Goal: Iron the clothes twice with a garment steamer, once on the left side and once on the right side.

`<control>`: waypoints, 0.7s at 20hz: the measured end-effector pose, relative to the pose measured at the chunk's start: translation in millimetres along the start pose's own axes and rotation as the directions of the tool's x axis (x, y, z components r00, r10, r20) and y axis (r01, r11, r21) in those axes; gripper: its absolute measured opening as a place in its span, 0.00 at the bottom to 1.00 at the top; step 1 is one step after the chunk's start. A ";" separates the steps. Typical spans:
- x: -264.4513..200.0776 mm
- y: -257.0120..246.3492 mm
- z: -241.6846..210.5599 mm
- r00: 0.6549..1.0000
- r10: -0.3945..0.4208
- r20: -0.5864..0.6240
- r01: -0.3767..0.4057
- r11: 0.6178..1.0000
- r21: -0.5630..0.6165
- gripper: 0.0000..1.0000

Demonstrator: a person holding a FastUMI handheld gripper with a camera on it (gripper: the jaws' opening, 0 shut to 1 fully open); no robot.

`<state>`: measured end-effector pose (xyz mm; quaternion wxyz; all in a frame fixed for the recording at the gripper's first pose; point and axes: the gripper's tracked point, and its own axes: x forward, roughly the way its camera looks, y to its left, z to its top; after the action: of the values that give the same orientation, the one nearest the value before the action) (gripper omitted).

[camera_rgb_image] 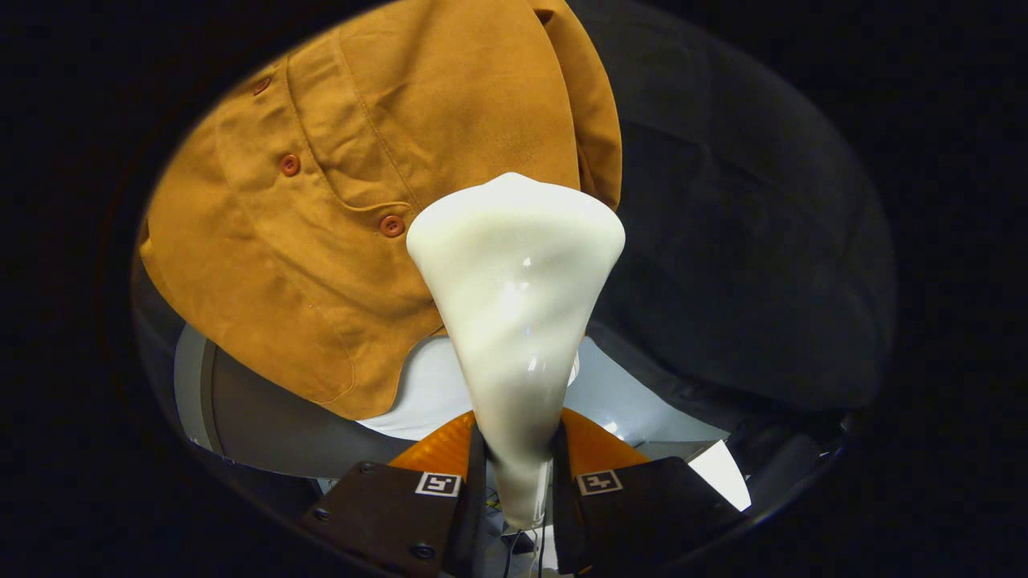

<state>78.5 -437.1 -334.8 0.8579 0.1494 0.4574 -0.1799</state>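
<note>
Gripper view, pose: the gripper (518,474) is pointing forward at the hanging shirt (377,201), its two fingers (450,498) rising on either side of the steamer's narrow neck.
Claw state: both fingers are pressing on the neck of the garment steamer (514,305), closed down to a narrow gap with the neck clamped in it.
Steamer place: it is standing between the fingers and reaching ahead of them, its wide head lying over the shirt's right lower part, just right of the lowest button (391,225).
Steamer axis: the long axis is running straight away from the fingers, narrow end at the claw, broad end toward the shirt.
Counts: one steamer, one mustard-brown shirt, three reddish buttons showing, two fingers.
Shirt place: it is hanging beyond the steamer, spreading mostly to the steamer's left; whether the head is touching the cloth I cannot tell.
Below the shirt: a white surface (418,393) is showing beneath the hem, beside the steamer's neck.
</note>
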 end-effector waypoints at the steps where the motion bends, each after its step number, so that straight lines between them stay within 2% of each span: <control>1: -8.1 2.3 1.4 1.000 -0.002 0.016 0.002 1.000 -0.004 0.37; 7: -62.9 30.0 24.0 0.987 -0.011 0.157 0.014 1.000 -0.017 0.37; 14: -152.5 105.5 45.5 0.938 0.032 0.346 -0.005 0.997 -0.079 0.37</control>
<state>79.9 -336.0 -172.8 0.9319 0.0866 0.3041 -0.1777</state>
